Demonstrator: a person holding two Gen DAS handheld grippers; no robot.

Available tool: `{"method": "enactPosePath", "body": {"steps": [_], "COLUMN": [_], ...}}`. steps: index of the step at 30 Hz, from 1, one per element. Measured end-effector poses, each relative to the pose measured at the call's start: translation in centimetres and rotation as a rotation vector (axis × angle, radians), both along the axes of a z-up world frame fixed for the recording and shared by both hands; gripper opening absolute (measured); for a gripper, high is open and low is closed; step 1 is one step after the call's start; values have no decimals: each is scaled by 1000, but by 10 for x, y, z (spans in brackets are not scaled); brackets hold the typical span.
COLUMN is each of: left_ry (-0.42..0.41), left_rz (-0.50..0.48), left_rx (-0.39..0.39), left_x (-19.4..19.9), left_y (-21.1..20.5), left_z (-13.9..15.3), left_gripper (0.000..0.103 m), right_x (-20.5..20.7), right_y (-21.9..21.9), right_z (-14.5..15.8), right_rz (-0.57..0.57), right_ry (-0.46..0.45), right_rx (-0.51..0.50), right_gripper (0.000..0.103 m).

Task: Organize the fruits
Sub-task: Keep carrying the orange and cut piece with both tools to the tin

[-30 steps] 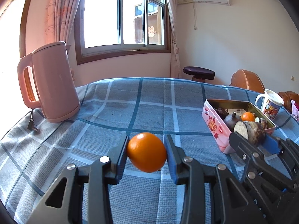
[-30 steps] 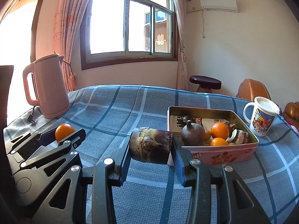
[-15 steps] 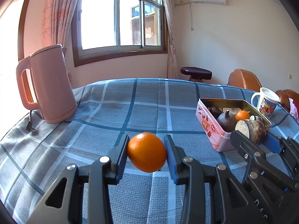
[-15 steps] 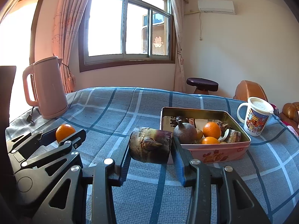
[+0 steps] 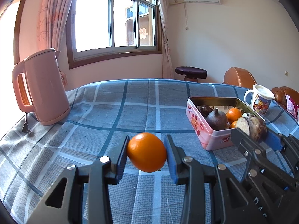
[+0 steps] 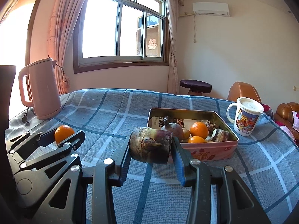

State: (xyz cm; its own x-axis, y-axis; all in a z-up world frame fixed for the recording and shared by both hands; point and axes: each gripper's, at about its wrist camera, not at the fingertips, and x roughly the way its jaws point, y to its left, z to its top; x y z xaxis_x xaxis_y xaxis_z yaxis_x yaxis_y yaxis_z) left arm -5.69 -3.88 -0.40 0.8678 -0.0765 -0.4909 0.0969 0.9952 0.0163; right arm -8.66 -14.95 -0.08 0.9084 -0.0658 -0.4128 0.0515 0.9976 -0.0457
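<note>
While both grippers keep their loads, orange point(image 5: 146, 152) left, brown chunk point(image 6: 150, 144) right, the tin point(image 6: 211, 150) sits nearer.

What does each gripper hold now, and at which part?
The left gripper holds an orange, clamped at its two opposite sides. The right gripper holds a brown, husked chunk, clamped at its two ends.

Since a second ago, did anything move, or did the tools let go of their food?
Nothing was let go. The left tool still grips the round orange fruit, and the right tool still grips the brown cut root chunk. Both views have swung slightly left, so the pink metal tin sits further right. The tin's fruit, pink kettle and cartoon mug stayed put.
</note>
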Motion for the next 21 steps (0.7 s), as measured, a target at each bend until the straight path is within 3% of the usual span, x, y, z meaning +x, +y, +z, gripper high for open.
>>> {"method": "enactPosePath", "body": {"steps": [21], "left_ry": [-2], "left_rz": [-32], "left_rx": [22], "left_x": [-6], "left_y": [-25], "left_z": [0], "left_gripper": [40], "right_x": [-11], "right_y": [-27], "right_z": [2], "right_rz": [-59], "right_ry": [-15], "right_rx": [13], "right_gripper": [44]}}
